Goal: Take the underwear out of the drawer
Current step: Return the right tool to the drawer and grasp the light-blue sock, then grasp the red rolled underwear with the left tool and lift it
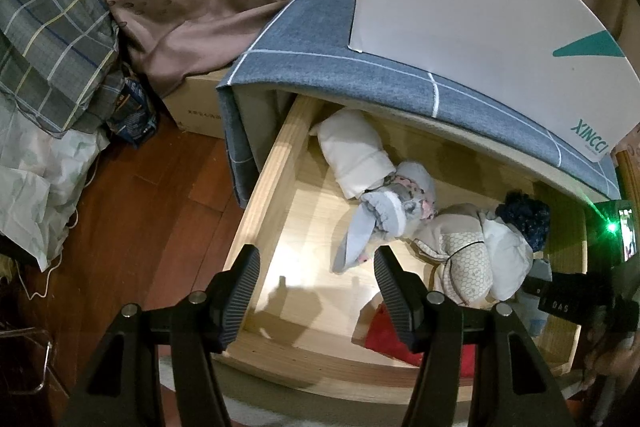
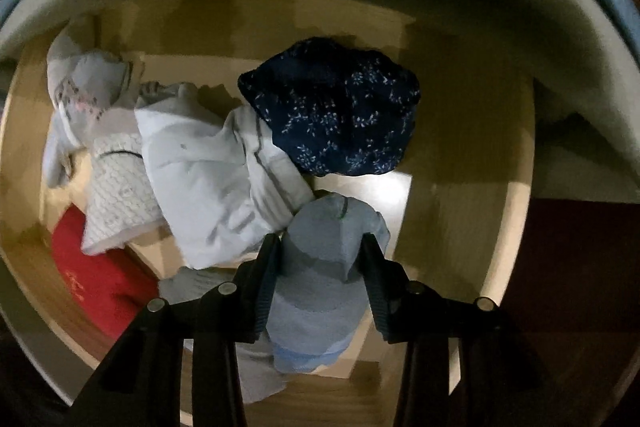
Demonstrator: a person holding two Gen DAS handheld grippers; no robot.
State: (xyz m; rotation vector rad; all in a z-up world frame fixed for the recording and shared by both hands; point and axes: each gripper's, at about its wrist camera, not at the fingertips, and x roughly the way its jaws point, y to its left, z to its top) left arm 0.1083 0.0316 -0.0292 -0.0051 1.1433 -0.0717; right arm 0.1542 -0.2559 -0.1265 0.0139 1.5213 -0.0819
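while the wooden drawer stands pulled out from under the blue-covered bed edge, the left gripper hangs above its front left part with its fingers spread wide and nothing between them. beneath it the drawer floor is bare and brightly lit, from the left wall across to the first bundles. folded underwear sits in a loose row toward the back and right: a white roll near the back left corner, a grey floral bundle touching it, then a cream honeycomb-patterned bundle, and a dark navy speckled piece against the right side under the bed edge. a red piece lies against the front wall. the right gripper is down inside the drawer, its fingers pressed on either side of a pale blue folded underwear, which fills the gap between them. just beyond it a white bundle leans against the navy piece, and a small lit patch of bare floor shows to the right of them. the drawer's right wall stands near the right finger. a white box rests on the bed above.
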